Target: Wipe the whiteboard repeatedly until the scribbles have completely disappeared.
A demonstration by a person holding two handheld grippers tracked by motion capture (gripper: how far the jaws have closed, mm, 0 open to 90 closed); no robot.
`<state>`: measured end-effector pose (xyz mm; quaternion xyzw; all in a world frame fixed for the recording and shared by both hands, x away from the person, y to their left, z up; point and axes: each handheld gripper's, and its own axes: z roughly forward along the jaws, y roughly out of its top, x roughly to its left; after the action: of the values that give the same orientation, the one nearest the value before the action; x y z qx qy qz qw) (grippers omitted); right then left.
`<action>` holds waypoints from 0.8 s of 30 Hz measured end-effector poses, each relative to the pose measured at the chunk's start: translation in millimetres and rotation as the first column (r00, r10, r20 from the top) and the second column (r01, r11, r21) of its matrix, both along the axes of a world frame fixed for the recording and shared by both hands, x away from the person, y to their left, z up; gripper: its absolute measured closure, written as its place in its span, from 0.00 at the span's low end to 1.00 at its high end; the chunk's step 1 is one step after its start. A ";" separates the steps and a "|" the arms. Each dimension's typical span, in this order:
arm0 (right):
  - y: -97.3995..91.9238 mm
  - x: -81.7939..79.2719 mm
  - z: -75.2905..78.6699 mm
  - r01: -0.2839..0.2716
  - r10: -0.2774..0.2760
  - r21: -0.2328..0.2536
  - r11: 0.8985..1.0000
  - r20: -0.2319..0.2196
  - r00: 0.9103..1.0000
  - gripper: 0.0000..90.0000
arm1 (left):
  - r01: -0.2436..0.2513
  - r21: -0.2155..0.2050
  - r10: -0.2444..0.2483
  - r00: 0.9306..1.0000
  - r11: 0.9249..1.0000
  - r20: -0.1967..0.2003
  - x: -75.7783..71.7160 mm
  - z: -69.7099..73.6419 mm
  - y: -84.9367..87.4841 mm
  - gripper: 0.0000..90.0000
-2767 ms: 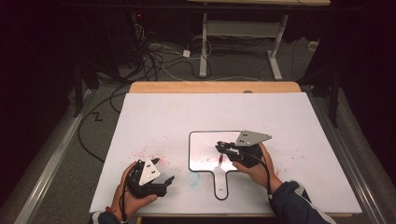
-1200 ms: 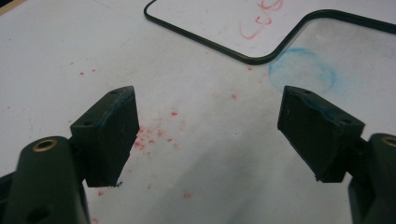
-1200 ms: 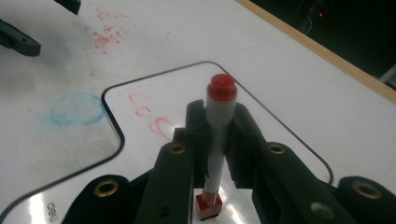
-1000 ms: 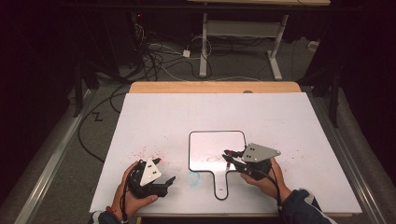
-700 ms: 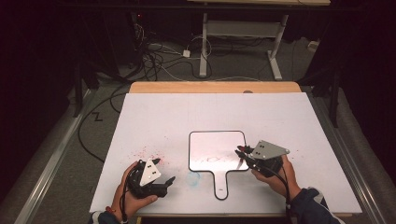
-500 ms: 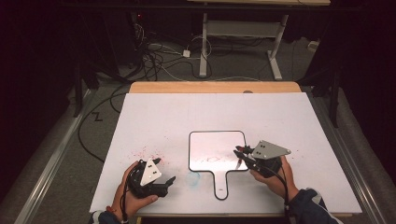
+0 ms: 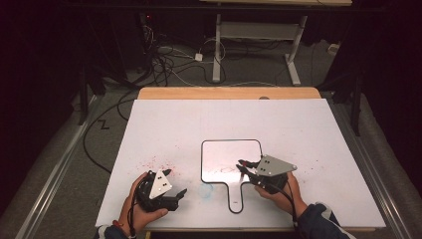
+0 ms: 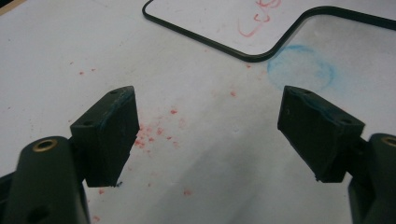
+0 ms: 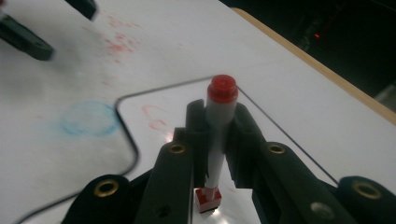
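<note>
**Red-capped marker clamped in right gripper over small whiteboard; left gripper idle and open**

Nearest the person, at the front edge of the white table, two hands hold the grippers. The left hand cradles the left gripper, which sits low on the table surface near the front left corner. In the left gripper view its two black jaws stand wide apart with nothing between them; bare white table with scattered red specks lies in the gap.

Just ahead of the left gripper is a faint blue smudged ring on the table, close beside the handle of a small paddle-shaped whiteboard with a dark rim.

To the right, the right hand holds the right gripper, its tips over the lower right part of the whiteboard's panel. In the right gripper view its jaws are closed tight on a marker with a white barrel and a red cap; the marker stands along the jaws, cap end pointing away from the camera. Red scribbles mark the whiteboard just beyond the cap.

Farther off, the white sheet ends at a strip of wooden tabletop. Beyond that, on the dim floor, lie tangled cables and the legs of a white frame.
</note>
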<state>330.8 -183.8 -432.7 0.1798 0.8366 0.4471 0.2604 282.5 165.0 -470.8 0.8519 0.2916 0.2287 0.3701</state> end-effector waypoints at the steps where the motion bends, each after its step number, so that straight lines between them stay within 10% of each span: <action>1: -4.7 2.8 0.5 0.028 -0.028 -0.016 0.999 0.015 0.999 0.90 | 0.000 0.001 0.000 1.000 1.000 0.000 0.0 0.0 0.0 0.22; 5: -19.7 11.3 0.0 0.108 -0.106 -0.047 0.993 0.059 0.993 0.90 | 0.004 0.003 -0.004 1.000 1.000 -0.001 0.4 0.0 -1.0 0.22; 16: 10.1 -0.6 -5.3 -0.031 0.032 0.038 0.999 -0.016 0.999 0.90 | 0.006 -0.001 -0.006 1.000 1.000 -0.003 0.7 0.1 -1.2 0.22; 24: -2.5 12.7 -1.1 0.027 -0.026 0.044 0.999 -0.031 0.999 0.90 | 0.002 -0.010 -0.002 1.000 1.000 -0.002 0.7 0.5 -0.4 0.22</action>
<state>343.5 -186.3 -433.8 0.2035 0.8278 0.4594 0.2496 283.2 164.6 -470.3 0.8505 0.2923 0.2260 0.3743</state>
